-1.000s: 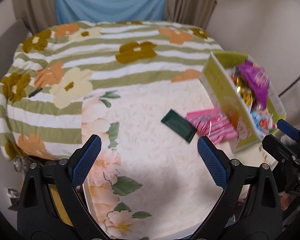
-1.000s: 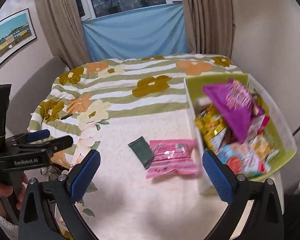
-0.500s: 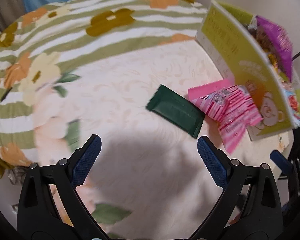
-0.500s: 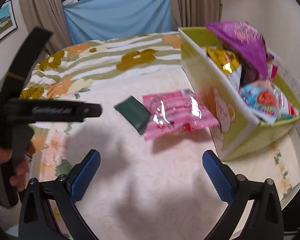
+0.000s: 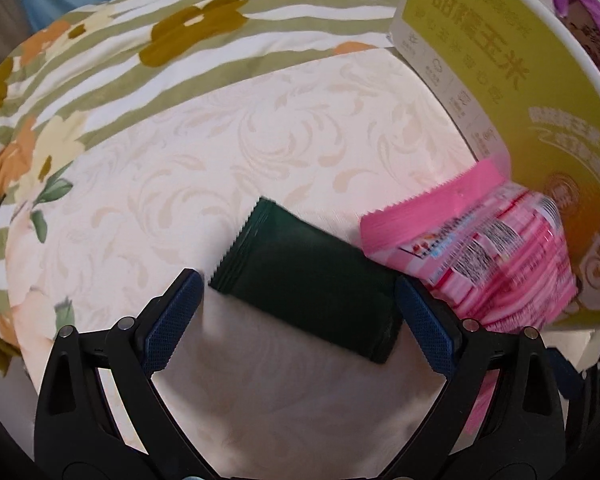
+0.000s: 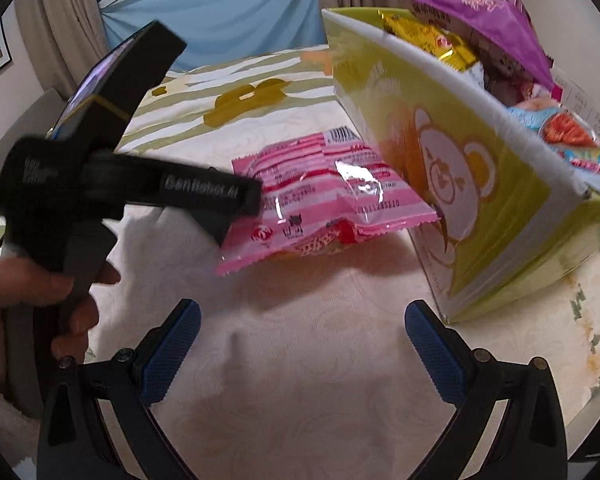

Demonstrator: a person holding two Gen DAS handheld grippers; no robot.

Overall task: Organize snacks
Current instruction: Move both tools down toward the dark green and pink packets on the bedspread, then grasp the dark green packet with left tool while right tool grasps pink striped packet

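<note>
The left tool (image 5: 298, 306) hung low with its blue-padded jaws spread apart, straddling the flat dark green foil snack packet (image 5: 308, 290) on the cream patterned counter (image 5: 260, 140) without clamping it. At the packet's 3 o'clock lay a pink striped plastic snack bag (image 5: 488, 256), touching the yellow-green cardboard box (image 5: 500, 80) full of snack packs. The right tool (image 6: 302, 346) also stood wide apart and empty, with the pink bag at its 12 o'clock and the box at 2 o'clock.
</note>
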